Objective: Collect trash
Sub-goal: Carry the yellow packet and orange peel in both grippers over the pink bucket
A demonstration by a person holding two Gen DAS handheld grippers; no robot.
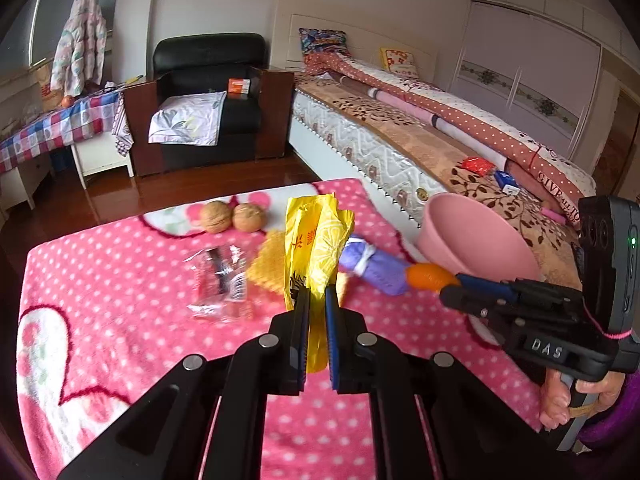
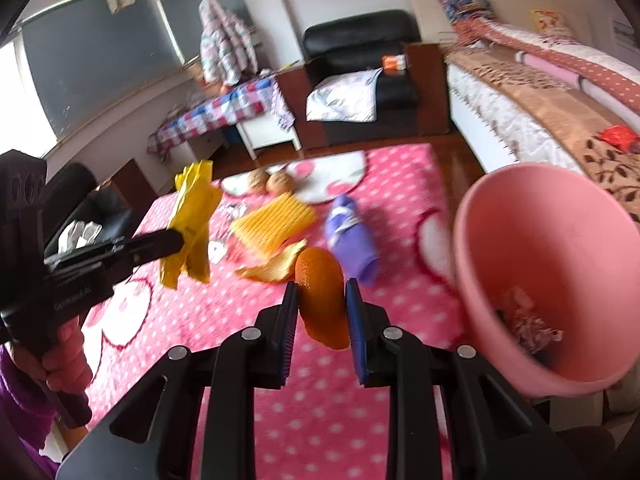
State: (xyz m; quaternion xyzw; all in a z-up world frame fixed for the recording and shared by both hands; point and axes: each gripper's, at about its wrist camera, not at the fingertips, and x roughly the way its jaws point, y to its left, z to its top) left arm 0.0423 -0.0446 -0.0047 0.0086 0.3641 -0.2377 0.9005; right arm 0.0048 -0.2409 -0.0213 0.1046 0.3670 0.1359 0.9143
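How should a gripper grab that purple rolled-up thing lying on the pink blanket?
Grip the purple roll across its middle, coming down from above. It lies flat on the pink blanket like a short tube, so fingers can probably straddle its narrow width. Its sides look clear; the orange peel in the right gripper hangs in front of it. Both grippers are full now.

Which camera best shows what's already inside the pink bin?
The right wrist view: the pink bin opens toward the lens, with crumpled trash visible at the bottom. In the left wrist view the bin shows only its rim and upper inside wall, contents hidden.
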